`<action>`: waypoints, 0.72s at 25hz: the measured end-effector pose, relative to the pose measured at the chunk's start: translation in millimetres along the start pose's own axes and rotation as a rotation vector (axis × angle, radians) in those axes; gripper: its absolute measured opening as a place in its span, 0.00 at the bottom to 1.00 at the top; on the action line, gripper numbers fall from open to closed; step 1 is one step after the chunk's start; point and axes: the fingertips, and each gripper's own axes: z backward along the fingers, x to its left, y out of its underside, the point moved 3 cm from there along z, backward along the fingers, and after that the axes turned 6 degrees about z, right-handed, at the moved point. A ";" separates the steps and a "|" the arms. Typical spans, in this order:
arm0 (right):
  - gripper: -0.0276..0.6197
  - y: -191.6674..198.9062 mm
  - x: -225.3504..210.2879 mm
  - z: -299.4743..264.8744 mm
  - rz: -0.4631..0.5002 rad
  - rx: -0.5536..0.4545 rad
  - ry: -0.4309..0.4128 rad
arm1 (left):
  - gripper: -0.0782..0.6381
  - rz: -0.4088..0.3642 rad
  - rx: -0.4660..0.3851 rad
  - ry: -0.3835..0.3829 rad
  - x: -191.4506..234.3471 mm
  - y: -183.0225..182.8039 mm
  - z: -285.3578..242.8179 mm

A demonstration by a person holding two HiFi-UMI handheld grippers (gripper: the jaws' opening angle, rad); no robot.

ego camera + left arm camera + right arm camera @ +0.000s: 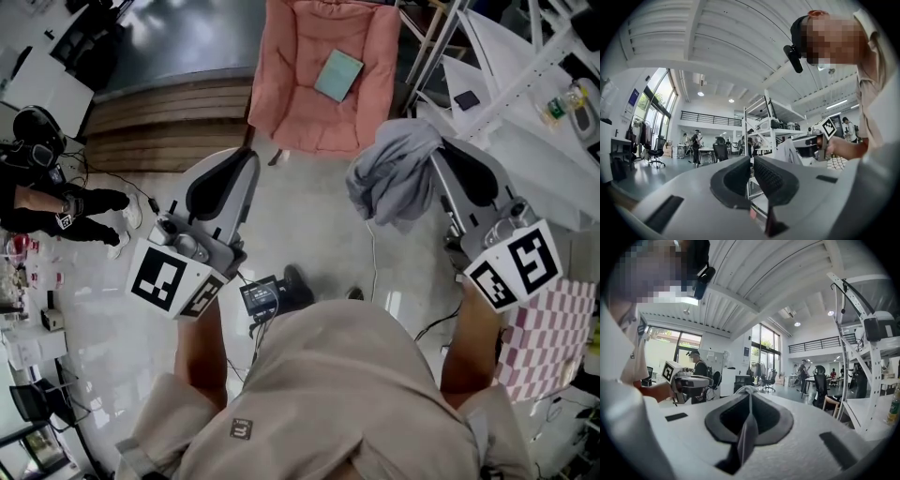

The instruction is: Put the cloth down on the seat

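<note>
Close to the person, the left gripper (246, 157) is shut and empty, the right gripper (749, 397) pinches a bunched grey cloth (394, 176) held in the air — not yet on the pink seat (292, 117) ahead, where a teal book (338, 75) lies.

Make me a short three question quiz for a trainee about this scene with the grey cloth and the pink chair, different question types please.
1. True or false: the left gripper holds the crumpled grey cloth.
2. What lies on the padded pink chair? A: a flat teal square item. B: a mug. C: a shoe.
3. Fill in: the right gripper is shut on the ____.
Key: 1 false; 2 A; 3 cloth.
</note>
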 end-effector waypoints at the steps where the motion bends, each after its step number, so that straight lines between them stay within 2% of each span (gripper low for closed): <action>1: 0.06 -2.7 3.4 -9.1 -0.005 -0.001 0.007 | 0.14 0.000 0.000 0.007 10.5 -1.4 1.8; 10: 0.06 -17.1 28.4 -84.4 -0.009 -0.001 0.060 | 0.14 -0.002 -0.014 0.057 92.9 -6.4 16.5; 18: 0.06 -25.5 45.6 -142.3 0.003 0.023 0.053 | 0.14 0.018 -0.036 0.045 152.7 -3.7 30.3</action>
